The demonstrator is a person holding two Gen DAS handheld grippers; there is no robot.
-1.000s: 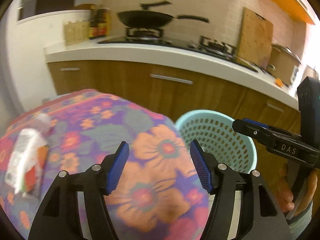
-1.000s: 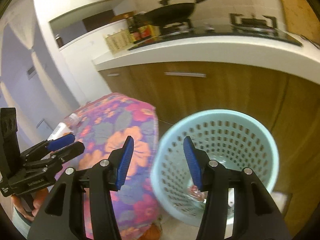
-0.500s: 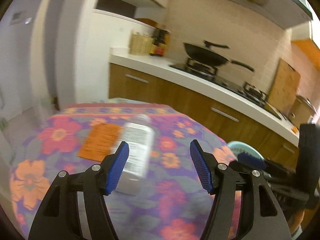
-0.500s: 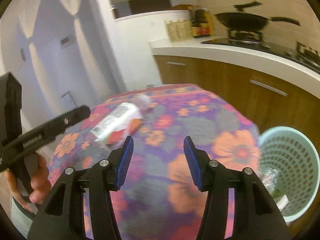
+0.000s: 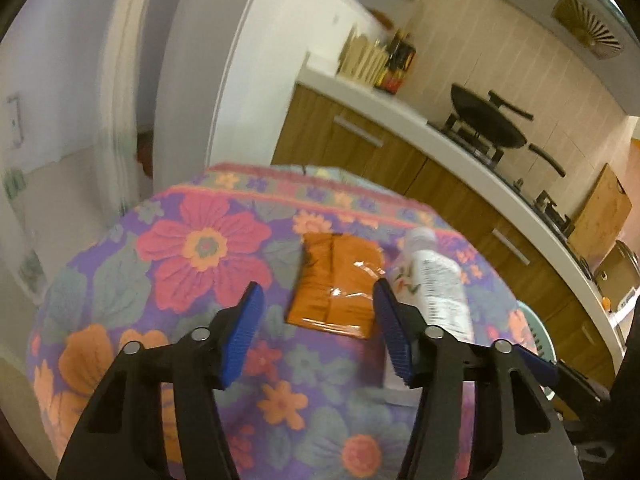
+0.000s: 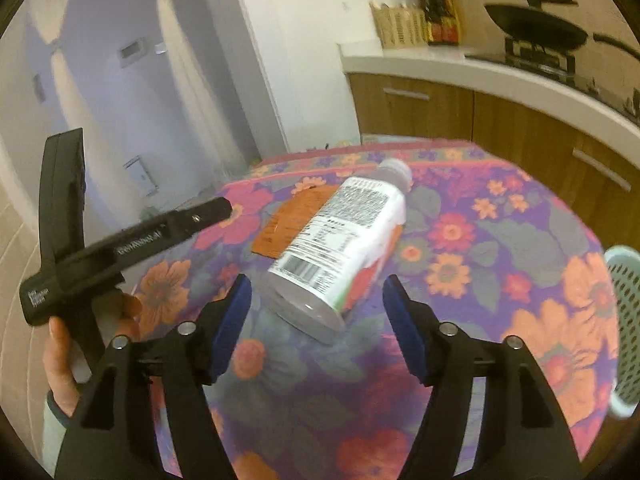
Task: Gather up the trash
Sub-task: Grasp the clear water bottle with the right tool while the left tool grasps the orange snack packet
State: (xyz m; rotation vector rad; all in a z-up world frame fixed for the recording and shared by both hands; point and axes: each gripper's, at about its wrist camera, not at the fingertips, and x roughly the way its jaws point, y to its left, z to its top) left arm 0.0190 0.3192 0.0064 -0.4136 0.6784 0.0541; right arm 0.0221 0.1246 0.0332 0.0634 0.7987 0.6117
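In the left wrist view, the left gripper [image 5: 316,330] is held with its blue-padded fingers [image 5: 245,332] spread apart and nothing between them, above a bench covered by a flowered cloth [image 5: 200,248]. An orange packet [image 5: 334,290] is seen lying flat on the cloth just beyond the fingers. A white-labelled plastic bottle [image 5: 438,282] lies on its side just right of the packet, its cap pointed to the far side. At the right edge, part of a pale blue basket [image 5: 538,330] and the tip of the right gripper [image 5: 538,364] are visible. A black wok [image 5: 486,120] sits on the far kitchen counter.
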